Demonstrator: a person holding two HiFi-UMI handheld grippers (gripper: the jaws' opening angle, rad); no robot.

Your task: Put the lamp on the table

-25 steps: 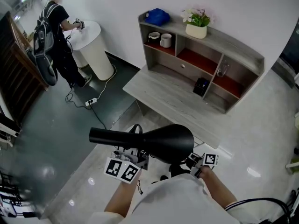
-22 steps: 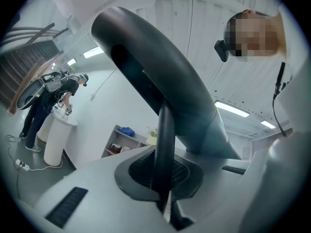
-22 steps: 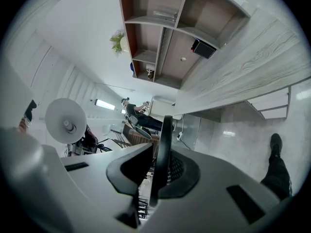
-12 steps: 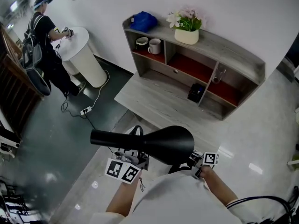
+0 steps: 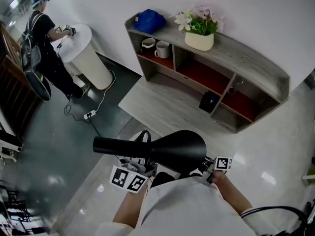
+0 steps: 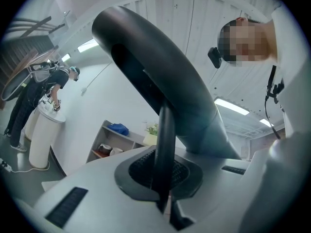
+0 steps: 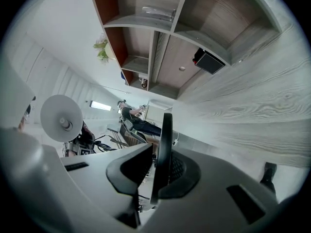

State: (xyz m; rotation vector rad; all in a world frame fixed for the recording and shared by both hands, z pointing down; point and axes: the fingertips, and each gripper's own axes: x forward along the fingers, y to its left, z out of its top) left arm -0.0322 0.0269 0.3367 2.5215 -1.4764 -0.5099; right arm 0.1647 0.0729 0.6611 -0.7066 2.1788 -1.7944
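Left tool point(image 5: 136, 163) clamped shut, right tool point(image 5: 206, 168) clamped shut, both arms point(image 5: 231, 196) bent close

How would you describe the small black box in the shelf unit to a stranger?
Find the grey wooden shelf unit standing on the grey wooden table. Low in it, by an upright divider, stands the small black box. It is the only dark thing there; the mugs and the flower pot are white.

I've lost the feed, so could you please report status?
Left gripper, right gripper shut on black lamp. It's aloft, short of wooden table. Nothing in the way.
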